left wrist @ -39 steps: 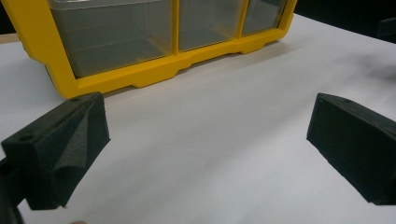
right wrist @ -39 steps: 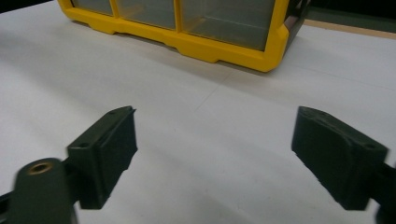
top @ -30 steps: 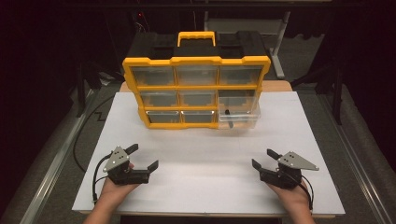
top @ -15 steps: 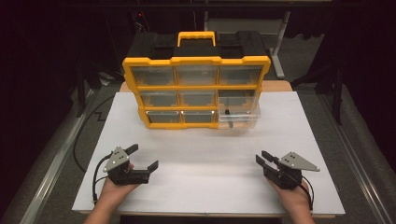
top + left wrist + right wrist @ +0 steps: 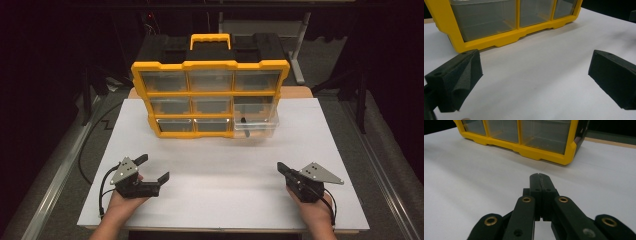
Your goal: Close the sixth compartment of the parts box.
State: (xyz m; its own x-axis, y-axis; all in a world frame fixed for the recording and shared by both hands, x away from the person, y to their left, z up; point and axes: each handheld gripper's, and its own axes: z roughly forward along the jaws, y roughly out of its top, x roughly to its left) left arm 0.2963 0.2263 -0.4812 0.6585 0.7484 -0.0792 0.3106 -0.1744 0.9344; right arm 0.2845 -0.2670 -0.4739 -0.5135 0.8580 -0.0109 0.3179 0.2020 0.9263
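Observation:
A yellow organizer [image 5: 210, 95] with clear drawers and a black top stands at the far middle of the white table [image 5: 225, 200]. Its lower right drawer [image 5: 255, 125] is pulled partly out, with a small dark item inside. My left gripper [image 5: 155, 167] rests near the front left, open, nothing between its jaws; in the left gripper view its pads [image 5: 461, 75] stand wide apart, facing the organizer [image 5: 499, 41]. My right gripper [image 5: 281, 167] lies near the front right. Its jaws have just been closing and now meet, shut on nothing [image 5: 540, 176], pointing at the organizer's corner [image 5: 544, 152].
A yellow handle [image 5: 210, 37] tops the organizer. Dark floor, metal rails and a black cable [image 5: 92, 140] flank the table on the left. Bare white surface lies between the grippers and the organizer.
The right gripper's jaws have closed from wide apart to fully together. Both hands stayed in place, and the left gripper is unchanged.

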